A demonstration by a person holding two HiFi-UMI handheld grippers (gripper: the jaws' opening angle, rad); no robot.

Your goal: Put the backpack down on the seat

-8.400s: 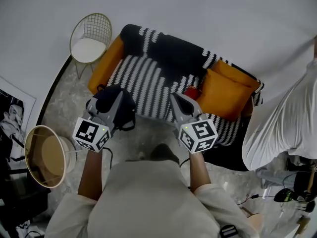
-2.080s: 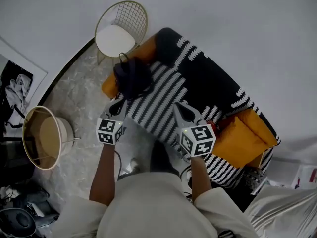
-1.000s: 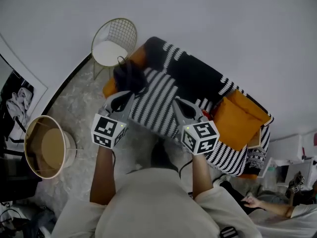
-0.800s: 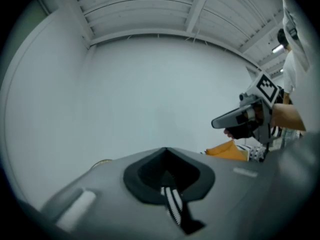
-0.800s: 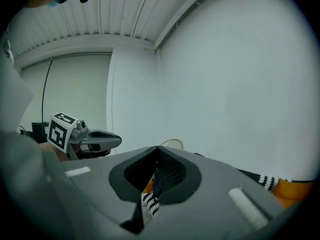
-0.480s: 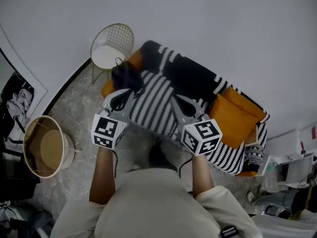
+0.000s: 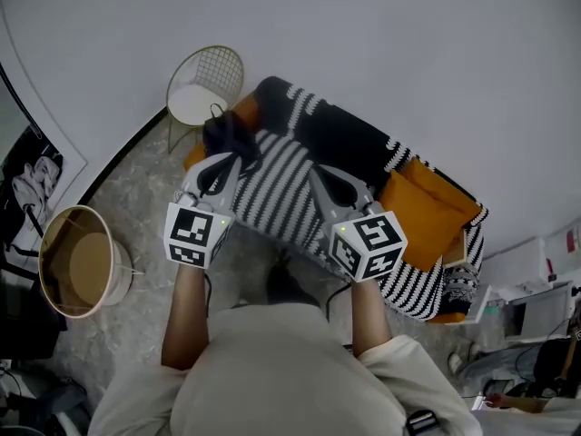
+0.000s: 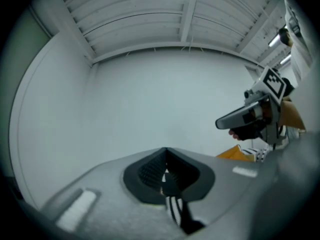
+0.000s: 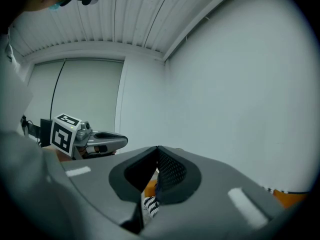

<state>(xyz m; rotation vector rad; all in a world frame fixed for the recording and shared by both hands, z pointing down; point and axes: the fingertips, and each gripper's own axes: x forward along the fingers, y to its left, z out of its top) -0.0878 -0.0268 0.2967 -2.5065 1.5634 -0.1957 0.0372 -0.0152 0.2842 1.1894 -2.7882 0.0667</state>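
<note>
The dark backpack [image 7: 229, 134] lies at the left end of the black-and-white striped sofa seat [image 7: 281, 189], against the orange armrest. My left gripper [image 7: 232, 160] hangs just short of it, shut, with nothing between its jaws; in its own view the left gripper [image 8: 166, 150] points level at the bare wall. My right gripper [image 7: 315, 174] is held over the middle of the seat, shut and empty, and in its own view the right gripper [image 9: 158, 149] also faces the wall. Each gripper view catches the other gripper off to one side.
A gold wire chair [image 7: 201, 84] with a white seat stands left of the sofa. An orange cushion [image 7: 422, 209] lies at the sofa's right end. A round beige lampshade [image 7: 77, 262] sits near left, by a framed picture [image 7: 27, 184]. Clutter fills the lower right corner.
The backpack, carried at the left gripper in the earliest frame, now rests on the sofa. Over the last second both shut grippers have drawn back from it and risen.
</note>
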